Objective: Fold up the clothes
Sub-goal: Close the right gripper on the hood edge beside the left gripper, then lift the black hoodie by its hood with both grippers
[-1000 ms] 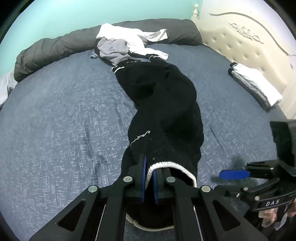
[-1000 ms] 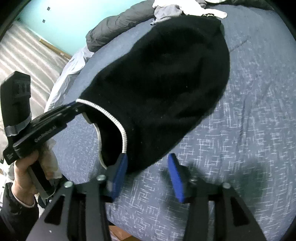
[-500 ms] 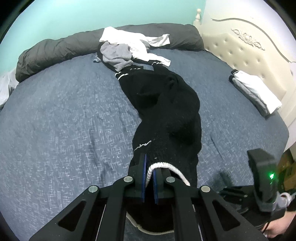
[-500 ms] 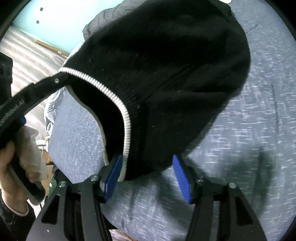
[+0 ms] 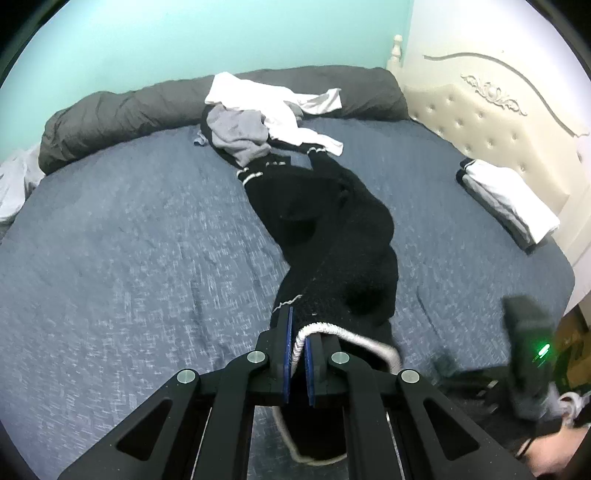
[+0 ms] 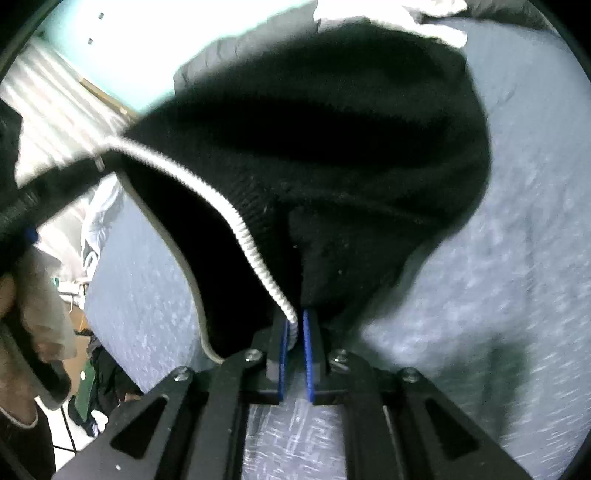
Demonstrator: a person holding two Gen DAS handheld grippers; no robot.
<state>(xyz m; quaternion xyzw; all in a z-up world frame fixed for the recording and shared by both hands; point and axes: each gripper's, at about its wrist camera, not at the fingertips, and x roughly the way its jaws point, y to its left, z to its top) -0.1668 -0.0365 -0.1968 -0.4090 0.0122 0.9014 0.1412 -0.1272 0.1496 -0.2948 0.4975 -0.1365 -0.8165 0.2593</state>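
Two grippers, one black garment, and a big bed with a blue-grey sheet (image 5: 129, 240) taking up most of the left wrist view. Along the far edge of the bed there's a long dark grey rolled duvet (image 5: 122, 110) against the teal wall (image 5: 221, 33), and on the right a cream tufted headboard (image 5: 491, 122).

Next biggest thing is the black sweater (image 5: 332, 236), stretched out in a long twisty line down the middle of the bed, from the pile of clothes at the far end to the near edge. It has a white ribbed trim (image 6: 255, 254) along its hem. The far end lies on the sheet, the near end is lifted up by both tools.

The pile (image 5: 266, 114) at the far end is white and grey stuff, loose and rumpled, partly resting on the duvet. Over by the headboard sits a folded stack (image 5: 506, 199), white on top, darker below, well apart from the sweater.

The left gripper (image 5: 297, 347) is clamped on the white trim, blue pads pressed either side of it. The right gripper (image 6: 295, 332) is closing its jaws on the same trim further along the hem, and the pads already look pinched on the cord with black knit bunched just above. In the right wrist view a hand (image 6: 22, 317) holding the other tool shows at the left edge, blurry
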